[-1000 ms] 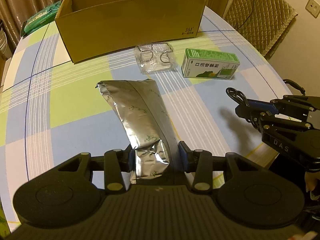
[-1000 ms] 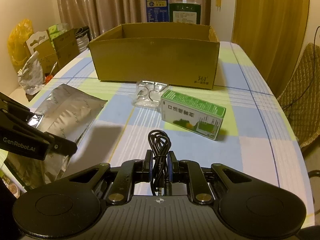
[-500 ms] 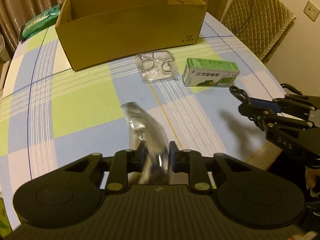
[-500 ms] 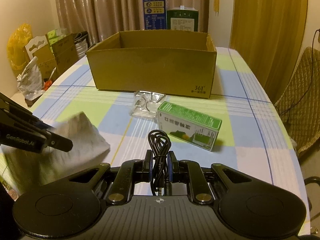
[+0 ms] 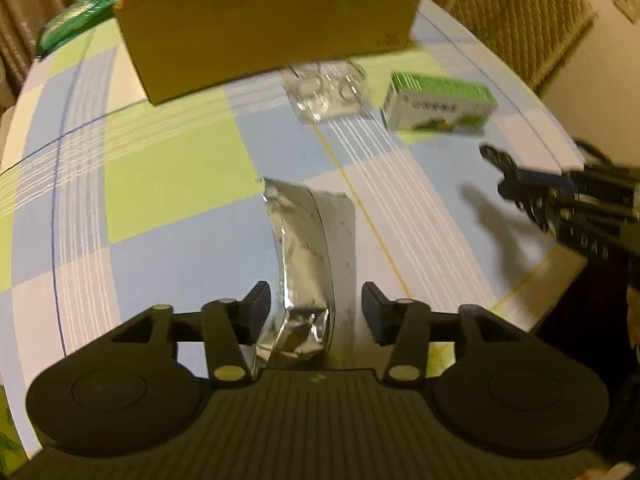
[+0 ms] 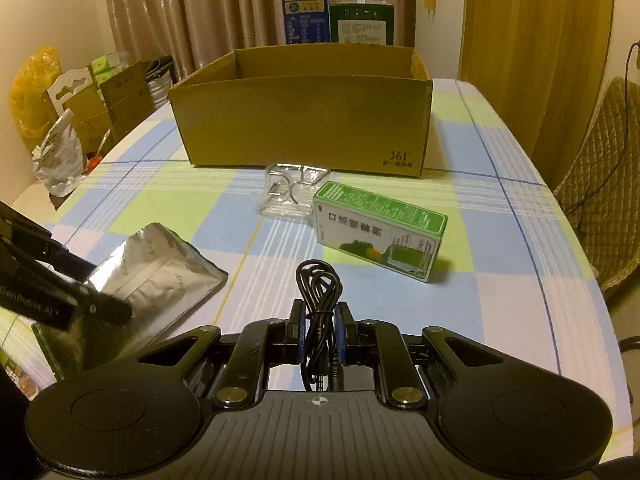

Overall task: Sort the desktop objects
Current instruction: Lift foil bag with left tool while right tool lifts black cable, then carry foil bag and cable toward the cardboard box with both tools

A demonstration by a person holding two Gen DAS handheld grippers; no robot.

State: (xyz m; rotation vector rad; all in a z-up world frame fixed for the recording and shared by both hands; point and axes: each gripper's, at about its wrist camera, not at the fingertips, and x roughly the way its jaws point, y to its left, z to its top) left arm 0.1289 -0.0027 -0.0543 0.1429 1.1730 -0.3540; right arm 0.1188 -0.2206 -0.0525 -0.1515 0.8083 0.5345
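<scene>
Now we see the left gripper (image 5: 316,306) with its jaws standing apart, having just been opening; the silver foil pouch (image 5: 310,256) lies between the fingers, but the pads do not press on it. This pouch rests on the checked tablecloth (image 6: 520,248), well in front of the cardboard box (image 6: 304,120) and toward its left side as the right wrist camera shows it. We take the box as our landmark: it stands open at the far part of the table. Just in front of the box lies a clear plastic package (image 6: 292,196) with metal hooks inside, and beside this package, a little nearer to us, lies the green and white carton (image 6: 380,236). The right gripper (image 6: 320,332) is closed narrowly on a coiled black cable (image 6: 318,292), whose loops stand up above the fingers, in front of the box and nearer than the carton. The left wrist picture is somewhat blurred.
</scene>
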